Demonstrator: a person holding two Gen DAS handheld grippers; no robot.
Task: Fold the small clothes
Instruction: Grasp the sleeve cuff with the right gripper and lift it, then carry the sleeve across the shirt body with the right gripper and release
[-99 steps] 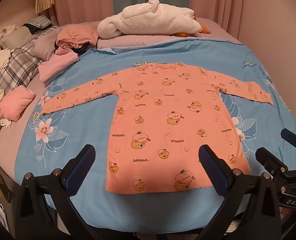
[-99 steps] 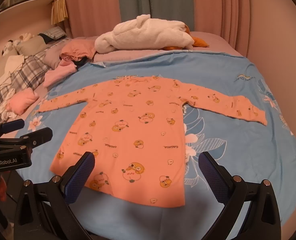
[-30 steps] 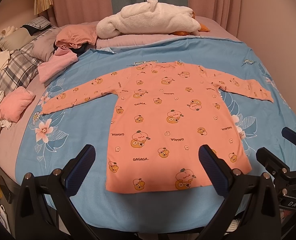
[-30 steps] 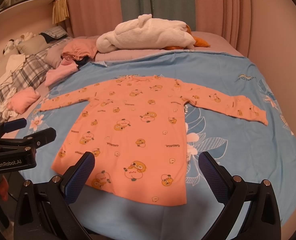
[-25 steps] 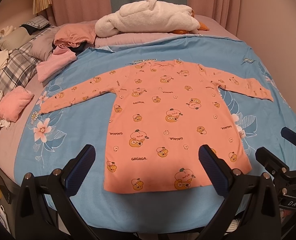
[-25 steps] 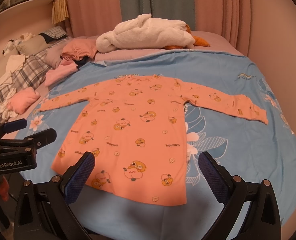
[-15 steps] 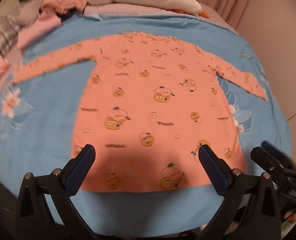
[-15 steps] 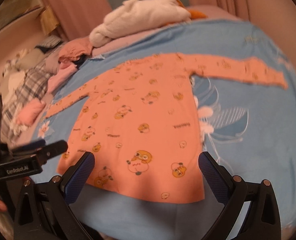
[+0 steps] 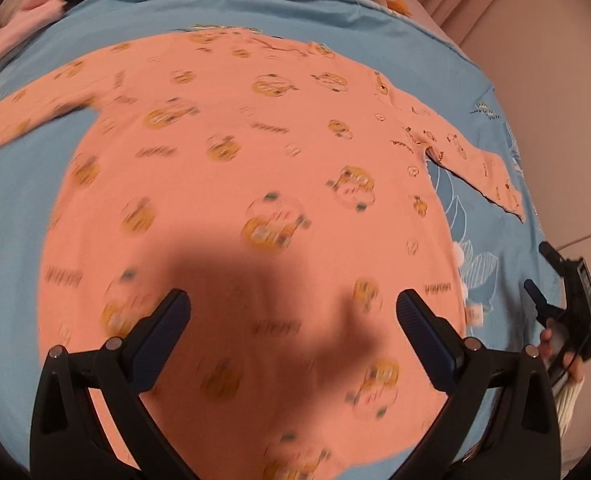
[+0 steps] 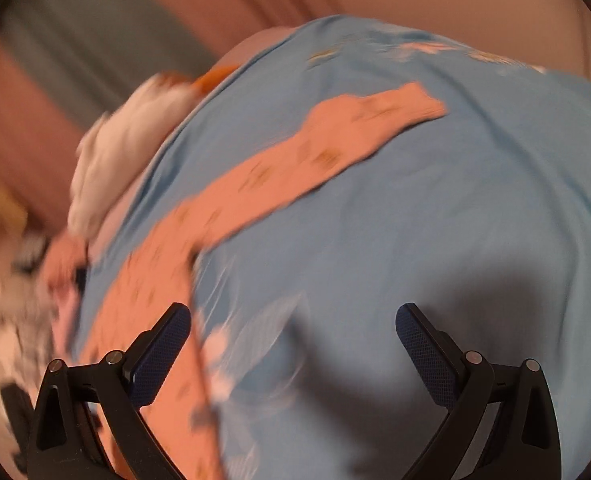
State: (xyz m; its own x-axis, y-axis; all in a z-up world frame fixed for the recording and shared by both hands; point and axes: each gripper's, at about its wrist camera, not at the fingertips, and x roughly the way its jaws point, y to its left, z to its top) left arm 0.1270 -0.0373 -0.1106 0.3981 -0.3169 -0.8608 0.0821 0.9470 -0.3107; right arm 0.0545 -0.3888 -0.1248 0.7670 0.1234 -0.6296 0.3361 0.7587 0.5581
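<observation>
Your orange shirt (image 9: 231, 168) with cartoon prints lies flat on the blue sheet (image 10: 435, 208), filling mid-frame, both your left gripper (image 9: 293, 312) and right gripper (image 10: 293, 324) spread wide, holding nothing.

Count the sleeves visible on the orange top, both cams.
2. Left sleeve runs off the left edge of the left wrist view; right sleeve lies flat on the blue sheet at right, cuff outward. Both spread, neither folded yet.
</observation>
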